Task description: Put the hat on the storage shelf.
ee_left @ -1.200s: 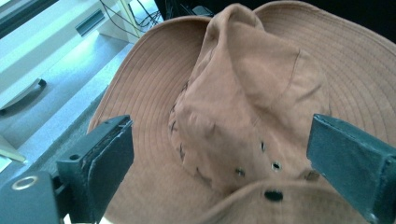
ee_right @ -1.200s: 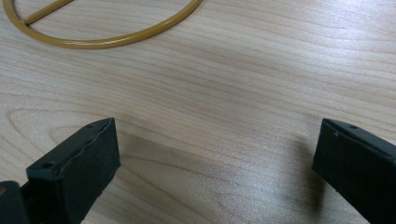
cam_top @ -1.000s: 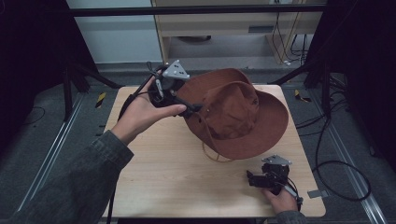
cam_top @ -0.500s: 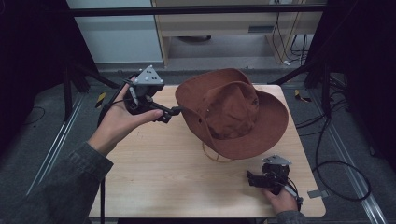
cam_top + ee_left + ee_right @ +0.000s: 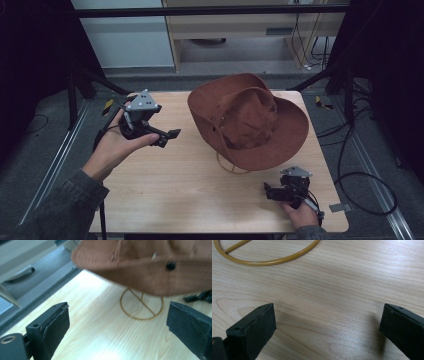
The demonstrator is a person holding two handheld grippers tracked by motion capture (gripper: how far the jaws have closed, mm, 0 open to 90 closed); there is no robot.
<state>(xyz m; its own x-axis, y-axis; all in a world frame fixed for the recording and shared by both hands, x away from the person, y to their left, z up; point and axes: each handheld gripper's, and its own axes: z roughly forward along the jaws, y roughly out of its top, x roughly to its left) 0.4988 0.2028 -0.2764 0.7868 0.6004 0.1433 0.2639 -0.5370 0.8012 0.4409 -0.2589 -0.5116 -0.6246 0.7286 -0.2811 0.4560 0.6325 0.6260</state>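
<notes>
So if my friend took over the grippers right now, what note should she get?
Left gripper: open, held off the table, left of the hat, jaws pointing at it, empty.
Right gripper: open, low at the near right edge, empty.
Brown brimmed hat: perched on a stand with a yellow wire ring base, touched by neither gripper.
Done: hat looks placed on the stand.
Left: probably only check it sits steady, then park both grippers.

Rust-brown wide-brimmed hat (image 5: 247, 120) with a dark stud on its brim, perched on a mustard-yellow wire ring stand (image 5: 141, 305) — over a pale, straight-grained wooden table (image 5: 165, 185) — while black-jawed grippers, grey-plated, sit at nine (image 5: 167, 137) and five o'clock (image 5: 269, 192).
</notes>
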